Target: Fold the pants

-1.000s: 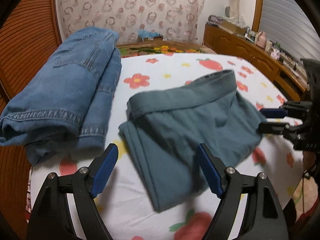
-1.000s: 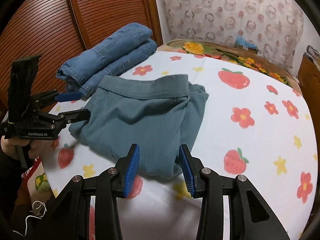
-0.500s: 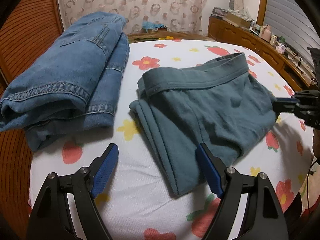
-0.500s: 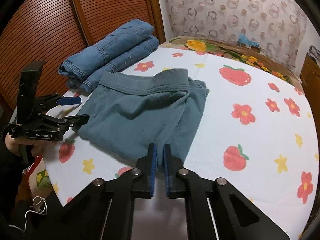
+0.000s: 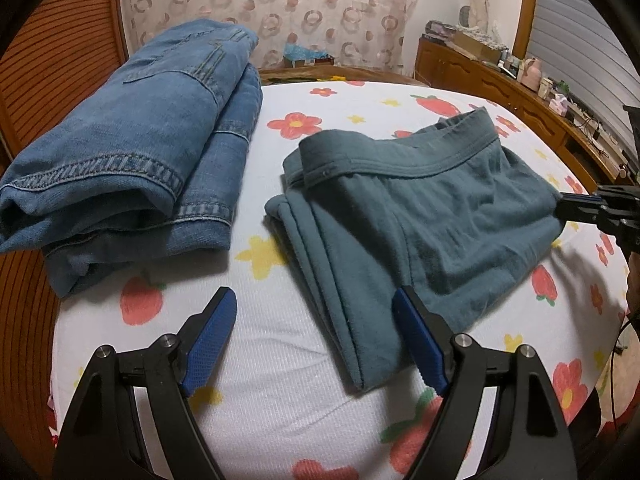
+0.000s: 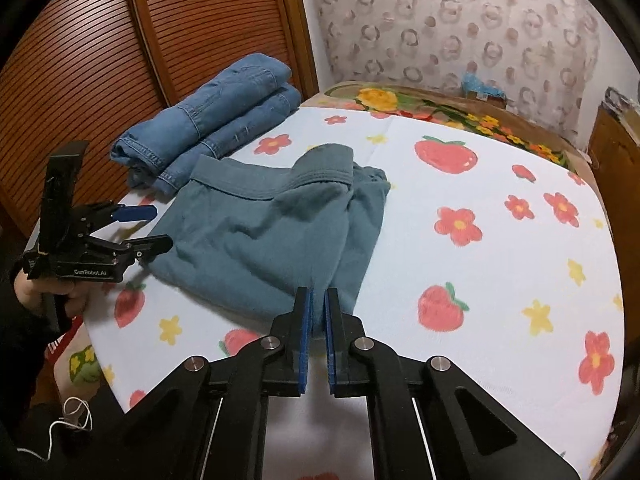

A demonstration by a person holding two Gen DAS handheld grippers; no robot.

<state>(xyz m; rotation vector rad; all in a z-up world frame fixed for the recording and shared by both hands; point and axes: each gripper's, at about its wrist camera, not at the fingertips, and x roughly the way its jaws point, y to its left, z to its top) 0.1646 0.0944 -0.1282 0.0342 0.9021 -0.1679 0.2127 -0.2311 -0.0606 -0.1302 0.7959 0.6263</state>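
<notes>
right wrist view puts the teal pants (image 6: 264,236) at the centre of the frame, folded on the flowered sheet (image 6: 500,248), waistband toward the upper left and the near corner running down to your right gripper (image 6: 317,300). your right gripper's blue pads are pressed nearly together on that near corner of the teal cloth; its jaws have just been closing, then eased a touch, with the fabric pinched between them. in the left wrist view the same pants (image 5: 420,232) lie right of centre, a narrow folded edge reaching down toward the lower middle. your left gripper (image 5: 316,332) is spread wide above the sheet (image 5: 280,360), its right pad just beside that folded edge, nothing gripped. the right gripper (image 5: 580,208) shows at the right edge of that view, at the far side of the pants. just beside the pants, toward the upper left in both views, sits a folded pile of blue jeans (image 5: 128,148), apart from the teal cloth. your hand (image 6: 52,292) holding the left gripper (image 6: 156,226) shows at the left edge of the right wrist view.
</notes>
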